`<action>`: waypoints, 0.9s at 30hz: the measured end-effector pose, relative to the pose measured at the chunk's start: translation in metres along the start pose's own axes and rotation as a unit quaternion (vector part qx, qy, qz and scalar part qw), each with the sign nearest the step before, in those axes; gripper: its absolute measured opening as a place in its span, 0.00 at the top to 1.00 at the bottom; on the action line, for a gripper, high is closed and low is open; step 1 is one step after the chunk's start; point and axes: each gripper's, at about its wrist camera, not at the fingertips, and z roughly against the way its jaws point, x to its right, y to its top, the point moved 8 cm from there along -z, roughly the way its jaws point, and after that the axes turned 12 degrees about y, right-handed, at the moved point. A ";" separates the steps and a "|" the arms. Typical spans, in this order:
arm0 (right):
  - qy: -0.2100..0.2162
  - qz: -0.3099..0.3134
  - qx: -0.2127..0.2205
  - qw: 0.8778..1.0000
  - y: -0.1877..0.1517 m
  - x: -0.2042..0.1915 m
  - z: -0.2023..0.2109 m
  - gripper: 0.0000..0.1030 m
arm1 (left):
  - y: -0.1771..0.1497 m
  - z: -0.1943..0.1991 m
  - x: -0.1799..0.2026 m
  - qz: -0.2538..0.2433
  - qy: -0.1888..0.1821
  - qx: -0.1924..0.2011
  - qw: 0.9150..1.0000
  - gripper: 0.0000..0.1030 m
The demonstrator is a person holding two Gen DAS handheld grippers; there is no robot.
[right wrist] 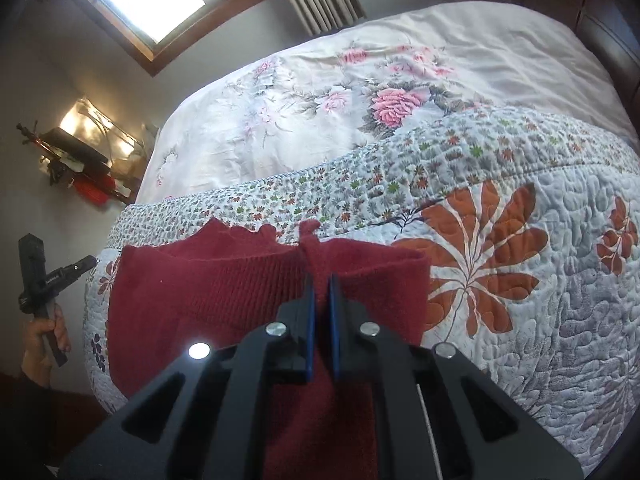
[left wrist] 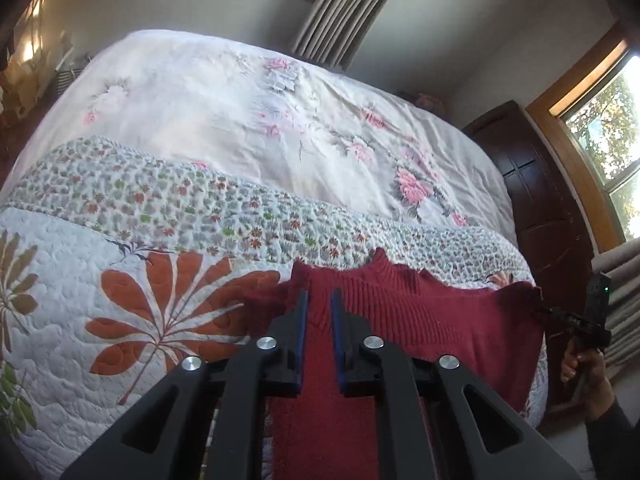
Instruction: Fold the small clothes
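On my feeds, a bed (left wrist: 248,92) fills most of both wrist views. A pale sheet with pink roses (left wrist: 224,104) covers its far half at the top of the frame. A white quilt with large orange leaf prints (left wrist: 132,312) and a small-flower border spreads over the near half. A dark red knit garment (left wrist: 420,316) lies on the quilt at lower centre, reaching the bed's near edge.
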 end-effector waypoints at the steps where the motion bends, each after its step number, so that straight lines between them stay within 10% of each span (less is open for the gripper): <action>1: 0.003 -0.006 -0.002 1.000 -0.002 0.003 -0.001 0.91 | -0.003 -0.005 0.001 -0.004 -0.003 -0.006 1.000 0.71; 4: 0.009 -0.014 -0.010 1.000 -0.006 0.010 -0.003 0.86 | -0.010 -0.025 0.006 -0.024 0.000 -0.028 0.999 0.52; 13: 0.018 -0.014 -0.025 0.999 -0.014 0.016 -0.004 0.71 | -0.022 -0.054 0.017 -0.081 0.050 -0.061 0.994 0.52; 17: 0.024 -0.006 -0.026 0.999 -0.017 0.016 -0.004 0.70 | -0.020 -0.049 0.020 -0.091 0.057 -0.051 0.993 0.86; 26: 0.018 0.024 -0.036 0.999 -0.004 0.007 -0.013 0.71 | -0.015 -0.039 0.031 -0.104 0.043 -0.010 0.994 0.92; 27: 0.013 0.028 -0.041 0.999 -0.004 0.007 -0.016 0.83 | -0.013 -0.038 0.030 -0.099 0.038 -0.003 0.994 0.92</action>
